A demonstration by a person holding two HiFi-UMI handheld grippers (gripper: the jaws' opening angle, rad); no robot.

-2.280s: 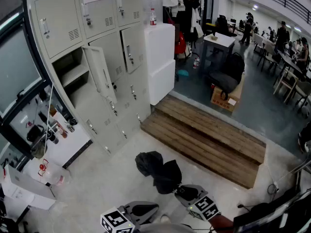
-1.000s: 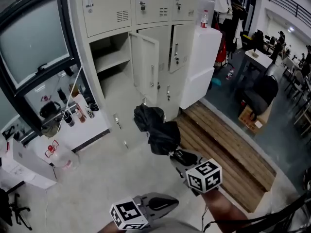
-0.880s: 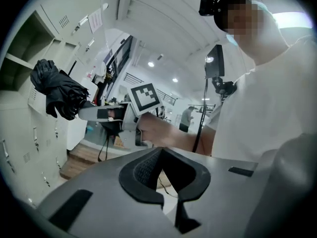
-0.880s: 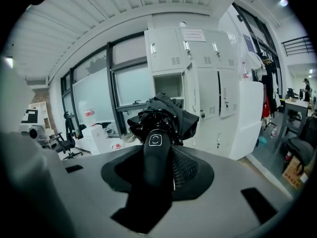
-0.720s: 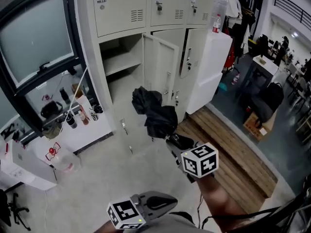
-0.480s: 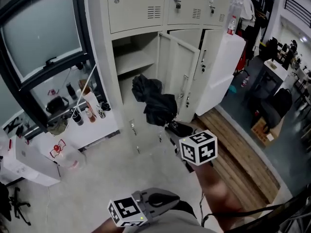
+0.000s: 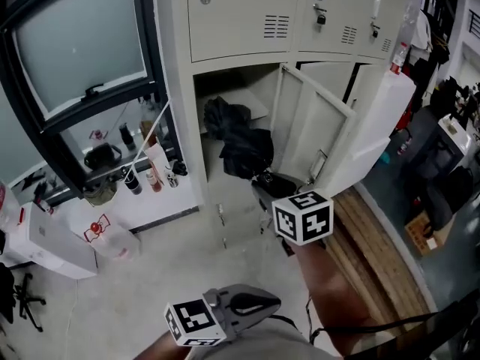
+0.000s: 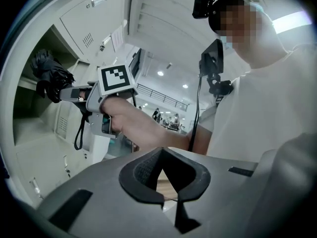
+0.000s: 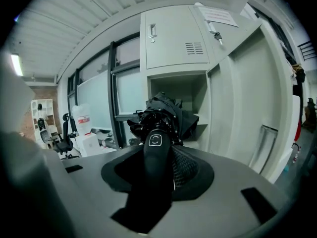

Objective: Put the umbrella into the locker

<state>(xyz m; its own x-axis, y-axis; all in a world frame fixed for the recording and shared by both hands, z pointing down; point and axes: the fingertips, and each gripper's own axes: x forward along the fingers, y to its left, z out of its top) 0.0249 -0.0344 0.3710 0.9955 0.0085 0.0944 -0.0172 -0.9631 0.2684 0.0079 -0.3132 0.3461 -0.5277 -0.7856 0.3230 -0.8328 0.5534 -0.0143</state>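
A folded black umbrella (image 7: 237, 144) sticks out of my right gripper (image 7: 267, 183), which is shut on its handle (image 9: 156, 155). The umbrella's bunched fabric (image 9: 163, 114) is level with the open locker compartment (image 7: 229, 88) and at its mouth; how far in it reaches I cannot tell. The compartment's door (image 7: 313, 130) stands swung open to the right. In the left gripper view the umbrella (image 8: 49, 77) shows at the opening's edge. My left gripper (image 7: 249, 304) hangs low near the person's body, its jaws (image 8: 171, 198) shut with nothing between them.
A black-framed window (image 7: 75, 51) stands left of the lockers, with bottles on its ledge (image 7: 139, 172). A white box (image 7: 41, 240) and a plastic bag (image 7: 109, 237) lie on the floor at left. A wooden step (image 7: 371, 257) and a white cabinet (image 7: 379, 126) are at right.
The person has walked up to the lockers. My right gripper has carried the umbrella up and forward, from above the floor to the open compartment's mouth. The left gripper stayed low.
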